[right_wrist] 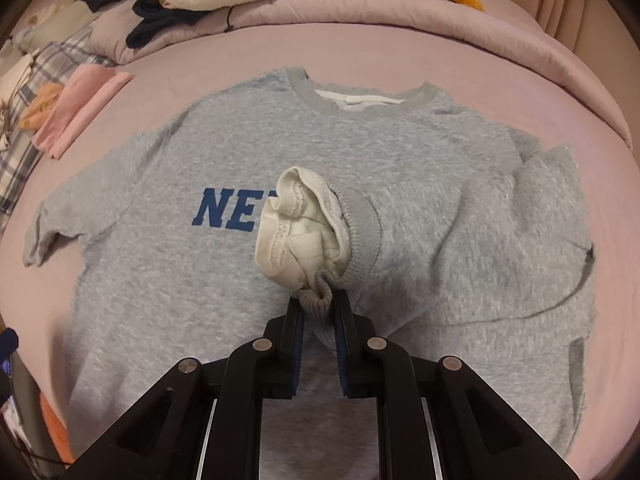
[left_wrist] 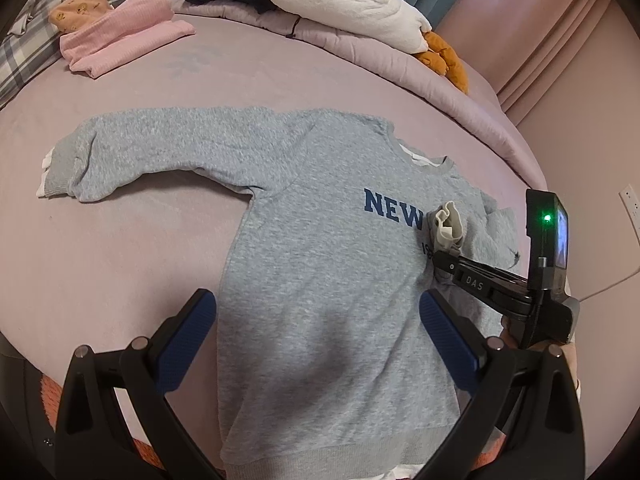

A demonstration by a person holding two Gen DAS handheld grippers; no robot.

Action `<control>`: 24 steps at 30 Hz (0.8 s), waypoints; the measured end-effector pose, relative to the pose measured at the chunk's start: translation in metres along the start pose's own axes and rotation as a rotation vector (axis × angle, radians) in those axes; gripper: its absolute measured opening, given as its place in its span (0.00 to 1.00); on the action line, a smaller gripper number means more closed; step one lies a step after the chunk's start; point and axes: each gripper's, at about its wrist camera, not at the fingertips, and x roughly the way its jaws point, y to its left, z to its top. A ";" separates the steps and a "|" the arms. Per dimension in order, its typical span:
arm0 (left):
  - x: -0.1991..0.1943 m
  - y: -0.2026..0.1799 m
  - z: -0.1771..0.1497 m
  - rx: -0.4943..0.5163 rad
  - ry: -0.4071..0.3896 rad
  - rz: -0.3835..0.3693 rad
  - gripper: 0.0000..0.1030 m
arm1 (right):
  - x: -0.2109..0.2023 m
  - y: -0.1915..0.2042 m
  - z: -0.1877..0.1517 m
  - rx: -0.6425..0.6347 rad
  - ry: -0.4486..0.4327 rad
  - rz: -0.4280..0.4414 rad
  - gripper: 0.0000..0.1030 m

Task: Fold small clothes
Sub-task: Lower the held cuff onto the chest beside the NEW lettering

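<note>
The right gripper point(right_wrist: 318, 304) is pinching the ribbed grey cuff point(right_wrist: 320, 294), its blue pads squeezing the bunched knit, with a crumpled white inner cuff point(right_wrist: 296, 224) puffing out beyond. The sleeve is lying doubled across the chest of the fleecy grey sweatshirt point(left_wrist: 320, 280), which is spreading flat on the smooth mauve bedsheet point(left_wrist: 120, 260). The left gripper point(left_wrist: 318, 320) is hovering over the hem, jaws standing wide and holding nothing. Folded pink knitwear point(left_wrist: 120, 36) is sitting well apart.
</note>
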 end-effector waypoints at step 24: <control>0.012 0.009 -0.008 -0.011 0.042 -0.011 0.99 | 0.013 0.009 -0.003 -0.017 0.002 -0.012 0.15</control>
